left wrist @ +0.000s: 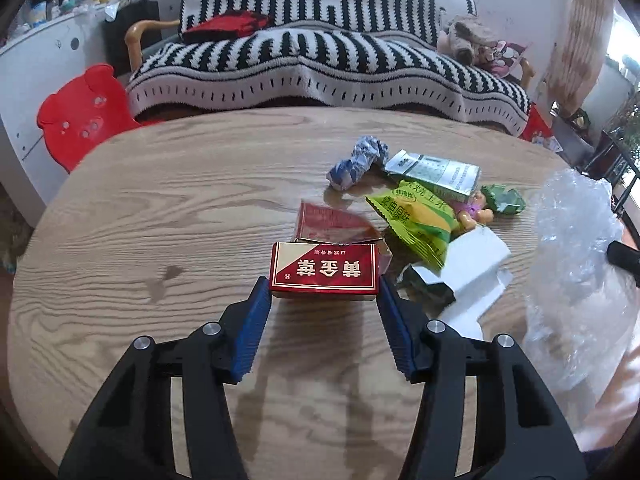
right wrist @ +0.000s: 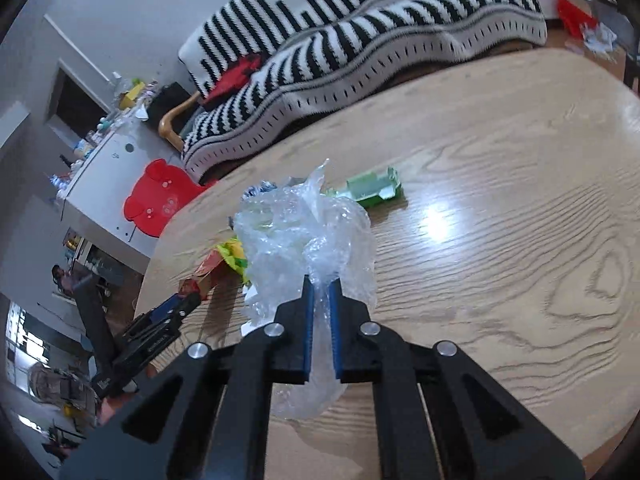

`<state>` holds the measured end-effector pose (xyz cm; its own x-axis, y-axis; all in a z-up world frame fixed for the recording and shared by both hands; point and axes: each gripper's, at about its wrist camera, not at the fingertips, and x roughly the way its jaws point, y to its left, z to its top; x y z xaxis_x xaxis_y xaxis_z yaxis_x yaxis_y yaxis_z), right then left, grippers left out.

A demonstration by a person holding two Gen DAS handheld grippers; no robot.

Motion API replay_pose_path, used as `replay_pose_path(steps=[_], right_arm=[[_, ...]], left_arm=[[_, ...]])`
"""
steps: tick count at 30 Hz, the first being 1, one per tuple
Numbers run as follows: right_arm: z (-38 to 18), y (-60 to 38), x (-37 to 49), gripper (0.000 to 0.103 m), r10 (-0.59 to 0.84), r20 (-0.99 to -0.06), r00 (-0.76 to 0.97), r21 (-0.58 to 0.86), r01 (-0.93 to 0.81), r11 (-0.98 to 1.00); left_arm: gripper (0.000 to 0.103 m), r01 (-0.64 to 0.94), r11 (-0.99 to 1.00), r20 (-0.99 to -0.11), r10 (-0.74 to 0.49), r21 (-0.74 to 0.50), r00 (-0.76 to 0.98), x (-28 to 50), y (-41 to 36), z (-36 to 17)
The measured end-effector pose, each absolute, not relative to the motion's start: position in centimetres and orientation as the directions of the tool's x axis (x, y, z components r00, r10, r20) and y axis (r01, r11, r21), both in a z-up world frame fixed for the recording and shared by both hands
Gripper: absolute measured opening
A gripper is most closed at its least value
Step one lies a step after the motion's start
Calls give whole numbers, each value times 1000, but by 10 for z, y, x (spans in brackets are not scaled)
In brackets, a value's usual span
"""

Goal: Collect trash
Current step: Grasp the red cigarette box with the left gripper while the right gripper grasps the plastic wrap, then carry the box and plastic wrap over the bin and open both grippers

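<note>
The left gripper stood wide, its blue pads flanking the near end of a red cigarette box on the wooden table; whether they touched it I could not tell. Just beyond the box lay a green snack wrapper, a torn white wrapper, a silver packet, a crumpled blue-and-white wrapper and a small green carton. The right gripper was pinched narrow on a clear plastic bag, which bunched up between its pads. A striped sofa stood behind the table.
</note>
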<state>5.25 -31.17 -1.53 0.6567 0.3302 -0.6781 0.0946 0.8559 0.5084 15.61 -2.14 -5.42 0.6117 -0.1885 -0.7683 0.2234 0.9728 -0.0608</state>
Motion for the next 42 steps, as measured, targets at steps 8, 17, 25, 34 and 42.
replay_pose_path(steps=[8,17,25,34,42], right_arm=[[1,-302,14,8,359,-667,652,493,25,870],[7,-268,-40,8,397,-665,633,473,-56,880],[-3,-241,-96,8,409,-690,597,424,-124,897],[-46,-220,-151,8,343,-789,509,304,-161,939],[-98,-209,-164,8,249,-895,370,212,-140,967]], left_arm=[[53,292,956,-754,-170,30,634,97,-21,-29],[53,309,951,-757,-184,25,627,10,-15,-8],[53,346,938,-768,-232,-14,598,-75,-6,-16],[53,433,901,-800,-272,-16,535,-123,-14,-39],[53,547,837,-874,-274,-11,401,-148,-39,-81]])
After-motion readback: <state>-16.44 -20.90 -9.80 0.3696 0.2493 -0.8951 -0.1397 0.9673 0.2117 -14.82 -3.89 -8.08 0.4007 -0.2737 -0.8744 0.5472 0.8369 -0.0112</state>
